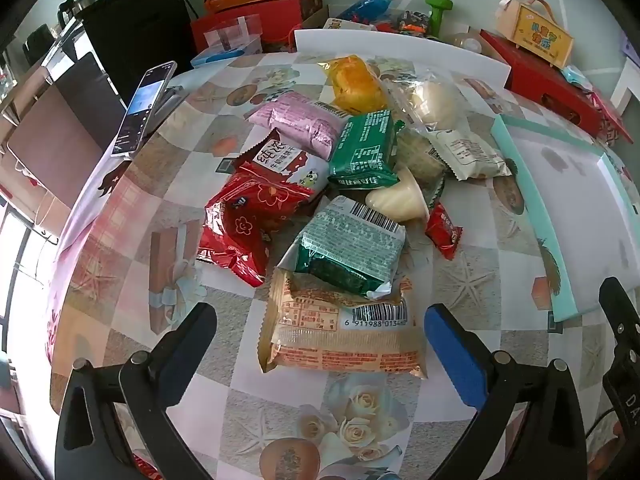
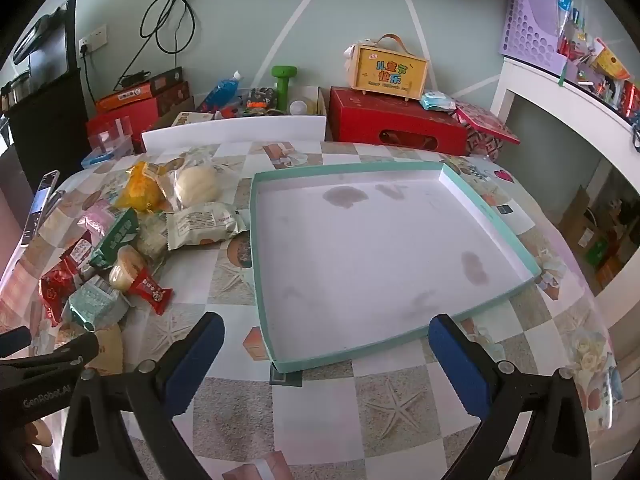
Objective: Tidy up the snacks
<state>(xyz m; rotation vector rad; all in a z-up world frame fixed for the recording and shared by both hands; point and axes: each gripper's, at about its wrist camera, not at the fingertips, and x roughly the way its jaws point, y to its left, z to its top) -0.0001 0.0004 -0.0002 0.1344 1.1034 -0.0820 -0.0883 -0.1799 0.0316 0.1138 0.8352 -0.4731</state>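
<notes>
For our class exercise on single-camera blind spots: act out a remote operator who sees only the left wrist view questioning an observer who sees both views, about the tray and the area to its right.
Operator: I see only one edge of the teal tray. Is anything in it?
Observer: No snacks; the teal tray holds nothing, only a few faint stains on its white floor.
Operator: Where is the right gripper?
Observer: The right gripper hangs above the tray's near edge, jaws wide open, holding nothing.
Operator: What lies right of the tray?
Observer: A white shelf with a purple organizer on top.
</notes>
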